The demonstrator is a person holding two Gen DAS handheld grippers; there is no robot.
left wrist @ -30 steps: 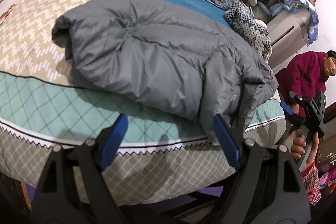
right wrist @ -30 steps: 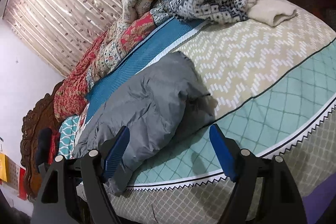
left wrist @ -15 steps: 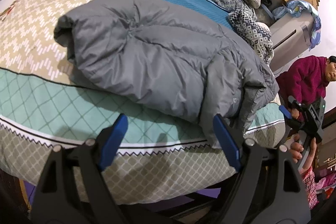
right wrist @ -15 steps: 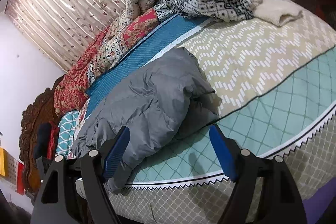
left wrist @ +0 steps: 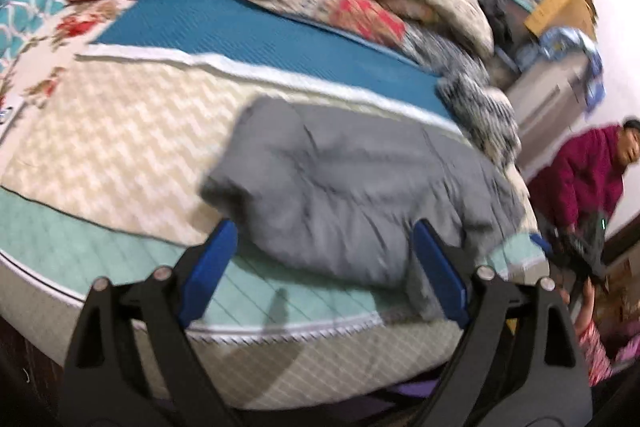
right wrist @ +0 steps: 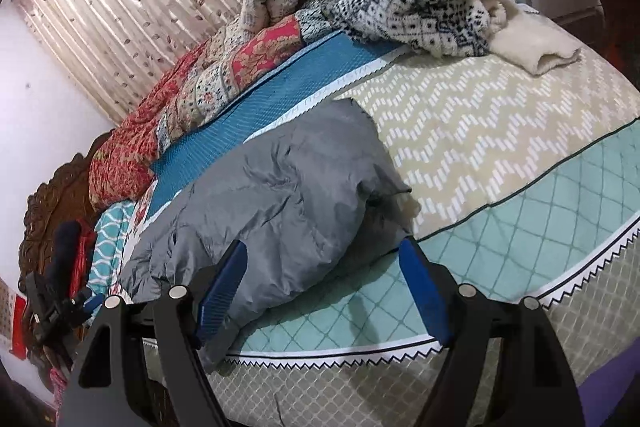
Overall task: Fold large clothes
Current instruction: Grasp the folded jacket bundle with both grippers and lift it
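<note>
While the right gripper [right wrist: 322,281] (fingers spread, empty) faces the grey jacket [right wrist: 280,203], only the left gripper's [left wrist: 324,271] opening fingers frame a person [left wrist: 580,175].

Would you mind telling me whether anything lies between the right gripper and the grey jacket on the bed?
Nothing visible does: the right gripper is open, with the grey jacket directly ahead on the bedspread.

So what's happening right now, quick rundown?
Left gripper opening, nothing between its jaws; right gripper open, empty. Grey puffer jacket lies folded on bed. Patterned sweater heaped apart.
</note>
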